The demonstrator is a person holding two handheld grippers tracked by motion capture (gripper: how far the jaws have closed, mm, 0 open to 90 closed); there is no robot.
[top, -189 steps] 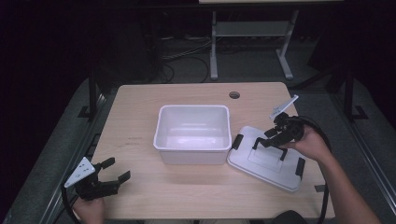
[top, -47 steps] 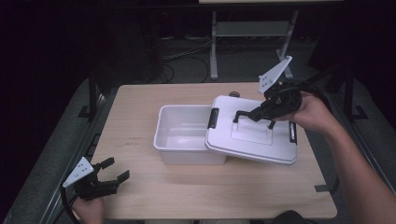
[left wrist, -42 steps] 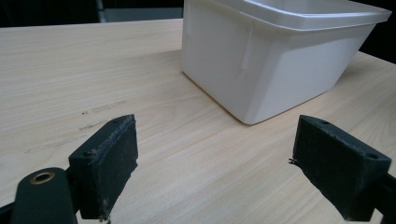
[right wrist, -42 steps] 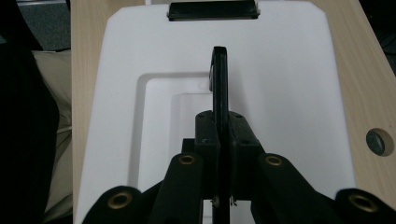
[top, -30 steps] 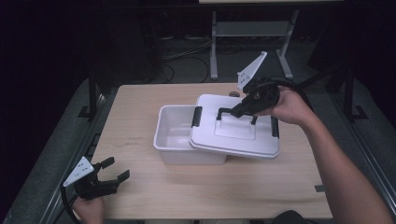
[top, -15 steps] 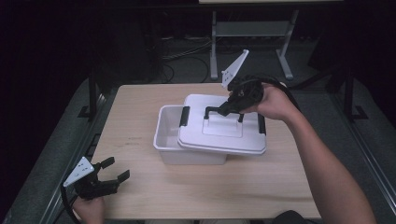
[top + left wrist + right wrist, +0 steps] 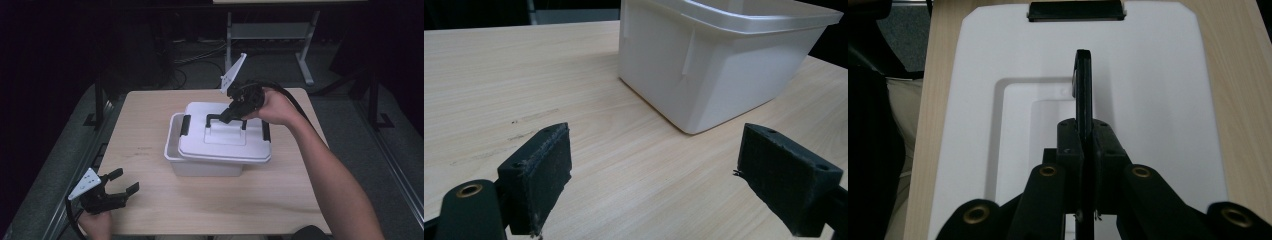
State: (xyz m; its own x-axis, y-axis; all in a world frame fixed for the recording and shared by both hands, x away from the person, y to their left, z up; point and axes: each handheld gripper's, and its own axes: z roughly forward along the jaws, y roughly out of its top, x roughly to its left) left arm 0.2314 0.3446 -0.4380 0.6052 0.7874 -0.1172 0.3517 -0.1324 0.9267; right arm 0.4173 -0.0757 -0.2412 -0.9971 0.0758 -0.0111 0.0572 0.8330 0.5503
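Tabletop (image 7: pixel 150 130): right gripper (image 7: pixel 226 116) clamps lid handle (image 7: pixel 227 120) above bin (image 7: pixel 200 167).

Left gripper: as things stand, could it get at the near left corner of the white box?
Probably yes. The left gripper sits open at the table's near left corner, and bare tabletop lies between it and the white box. The lid, held by the right gripper, hangs over the box's other side.
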